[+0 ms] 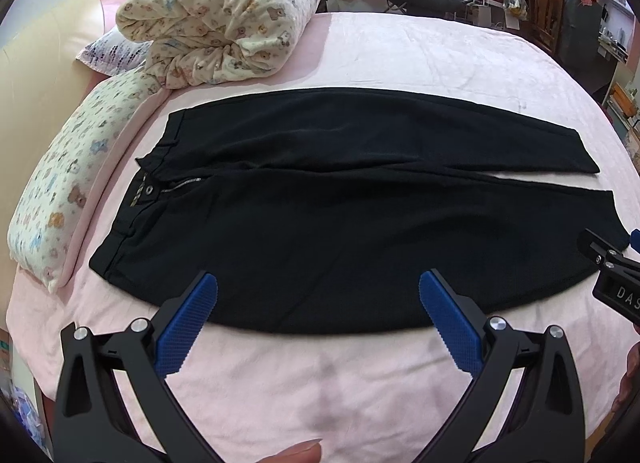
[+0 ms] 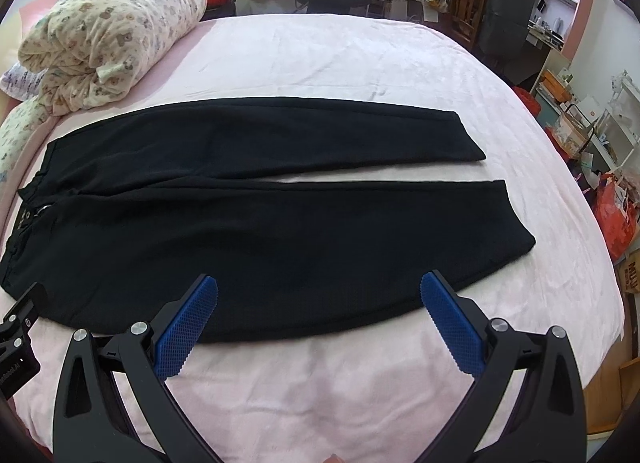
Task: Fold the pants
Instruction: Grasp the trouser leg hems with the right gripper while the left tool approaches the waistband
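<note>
Black pants (image 1: 340, 191) lie flat on the pink bed sheet (image 1: 320, 375), waistband to the left, both legs side by side running right with a thin gap between the cuffs. My left gripper (image 1: 318, 283) hovers open over the near edge of the pants, close to the hip. In the right wrist view the same pants (image 2: 260, 223) spread across the bed, and my right gripper (image 2: 319, 283) stands open above the near leg's lower edge. Nothing sits between either pair of blue pads. The right gripper's black body (image 1: 612, 271) shows at the left view's right edge.
A rolled bear-print quilt (image 1: 216, 23) and a matching pillow (image 1: 60, 199) lie at the bed's left side. A wooden chair (image 2: 470, 3), shelves and cluttered boxes (image 2: 580, 131) stand beyond the bed's far and right edges. A fingertip (image 1: 296, 453) shows at the bottom.
</note>
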Available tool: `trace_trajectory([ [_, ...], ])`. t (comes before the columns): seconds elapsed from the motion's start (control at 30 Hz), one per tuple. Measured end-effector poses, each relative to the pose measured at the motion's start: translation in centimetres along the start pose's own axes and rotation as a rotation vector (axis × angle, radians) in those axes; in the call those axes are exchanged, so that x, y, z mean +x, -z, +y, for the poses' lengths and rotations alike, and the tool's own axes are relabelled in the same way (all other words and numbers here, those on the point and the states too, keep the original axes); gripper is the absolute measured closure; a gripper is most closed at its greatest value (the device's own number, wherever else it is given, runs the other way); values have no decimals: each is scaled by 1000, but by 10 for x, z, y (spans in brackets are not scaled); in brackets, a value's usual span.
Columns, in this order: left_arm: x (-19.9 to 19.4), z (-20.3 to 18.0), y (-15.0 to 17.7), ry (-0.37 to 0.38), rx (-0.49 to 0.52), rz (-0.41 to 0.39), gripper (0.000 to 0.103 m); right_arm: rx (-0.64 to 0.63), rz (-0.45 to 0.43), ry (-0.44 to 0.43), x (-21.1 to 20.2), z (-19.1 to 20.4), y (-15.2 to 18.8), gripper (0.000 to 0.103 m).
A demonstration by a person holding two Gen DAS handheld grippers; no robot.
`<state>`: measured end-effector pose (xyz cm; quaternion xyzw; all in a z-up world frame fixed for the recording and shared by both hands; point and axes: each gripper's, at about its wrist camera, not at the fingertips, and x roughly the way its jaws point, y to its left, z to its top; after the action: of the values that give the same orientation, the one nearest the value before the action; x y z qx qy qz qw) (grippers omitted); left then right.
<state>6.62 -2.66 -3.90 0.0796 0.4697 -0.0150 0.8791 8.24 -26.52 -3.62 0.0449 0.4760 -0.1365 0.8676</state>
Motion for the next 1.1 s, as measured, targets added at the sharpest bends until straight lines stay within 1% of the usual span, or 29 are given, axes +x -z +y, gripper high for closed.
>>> trace_trajectory([
  [0.17, 9, -5, -22, -10, -25, 17, 2, 31, 16, -44, 23, -17, -36, 1],
  [0.23, 12, -6, -29, -4, -40, 25, 2, 78, 25, -50, 39, -39, -66, 1],
  [0.27, 14, -6, -32, -1, -47, 29, 2, 96, 31, -49, 44, -46, -75, 1],
  [0.3, 16, -7, -33, 2, -52, 33, 2, 134, 49, -40, 56, -61, -91, 1],
  [0.33, 19, -8, -36, 9, -57, 42, 2, 180, 75, -31, 67, -77, -106, 1],
  [0.37, 23, -11, -37, 16, -63, 56, 2, 262, 114, -46, 83, -100, -125, 1],
  [0.47, 30, -20, -40, 39, -70, 87, 2, 467, 198, -90, 116, -149, -159, 1],
  [0.53, 36, -26, -41, 45, -61, 106, 2, 616, 265, -140, 144, -184, -184, 1],
  [0.57, 40, -29, -41, 53, -56, 117, 2, 657, 285, -148, 152, -194, -191, 1],
  [0.6, 44, -31, -42, 61, -54, 128, 2, 715, 316, -159, 167, -208, -202, 5],
  [0.63, 49, -34, -42, 58, -55, 140, 2, 756, 339, -160, 179, -217, -212, 11],
  [0.7, 57, -34, -42, 56, -66, 157, 2, 789, 371, -136, 198, -228, -227, 18],
  [0.73, 63, -34, -41, 57, -77, 172, 2, 800, 389, -125, 209, -232, -234, 19],
  [0.8, 74, -34, -39, 52, -95, 204, 2, 804, 412, -114, 229, -238, -248, 20],
  [0.87, 80, -36, -35, 49, -100, 220, 2, 811, 422, -84, 247, -242, -258, 20],
  [0.9, 83, -37, -34, 49, -98, 226, 2, 819, 426, -84, 253, -244, -263, 21],
  [0.97, 88, -37, -30, 44, -93, 245, 2, 849, 436, -73, 265, -247, -265, 21],
  [1.0, 90, -37, -27, 41, -92, 257, 2, 859, 445, -71, 269, -246, -263, 25],
  [1.1, 96, -36, -20, 41, -98, 292, 2, 896, 484, -58, 287, -246, -261, 30],
])
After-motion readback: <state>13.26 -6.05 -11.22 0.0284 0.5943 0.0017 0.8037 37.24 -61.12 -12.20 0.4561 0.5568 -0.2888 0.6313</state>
